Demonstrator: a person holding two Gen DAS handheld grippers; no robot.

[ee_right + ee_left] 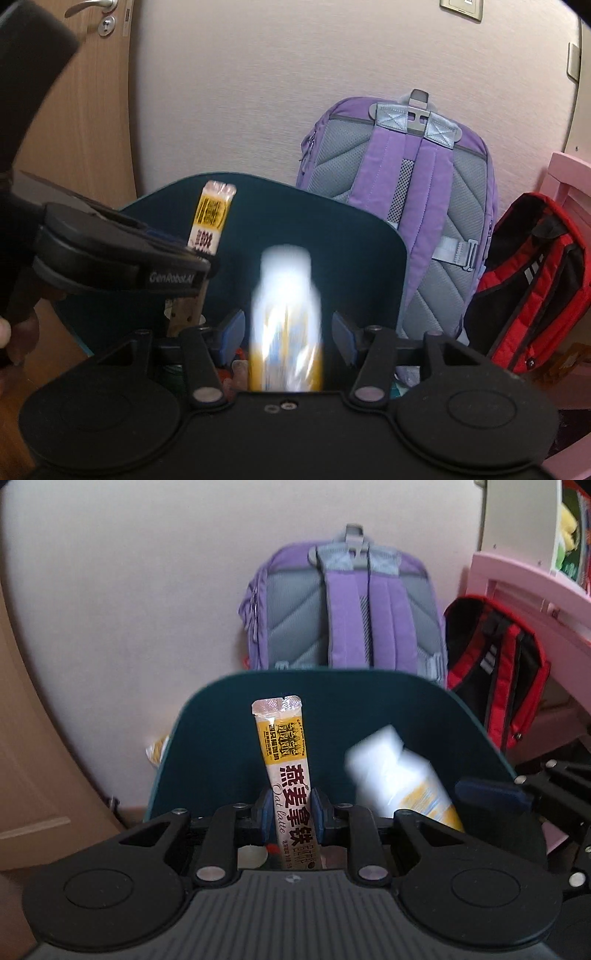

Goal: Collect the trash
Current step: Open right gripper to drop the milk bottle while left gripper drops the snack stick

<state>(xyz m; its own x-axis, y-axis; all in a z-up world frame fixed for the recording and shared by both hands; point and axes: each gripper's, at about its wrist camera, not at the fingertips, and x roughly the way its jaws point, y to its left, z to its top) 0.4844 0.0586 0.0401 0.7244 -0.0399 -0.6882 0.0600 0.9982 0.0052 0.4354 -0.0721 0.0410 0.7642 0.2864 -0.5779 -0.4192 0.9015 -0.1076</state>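
Observation:
My left gripper [291,808] is shut on a yellow and white oat latte sachet [284,764], which stands upright between the blue pads. Behind it rises the dark teal trash bin's [229,746] raised lid. A white and yellow bottle [286,325], blurred, sits between the fingers of my right gripper [286,330], with a gap showing on each side, so the jaws stand open. Both grippers are over the bin's mouth, where some trash shows below. The bottle [399,775] also appears in the left wrist view, and the sachet [212,218] in the right wrist view.
A purple backpack [406,184] leans on the wall behind the bin, with a red and black backpack [535,280] to its right. Pink furniture [535,590] stands at the far right. A wooden door [74,110] is at the left, and a hand [11,332] at that edge.

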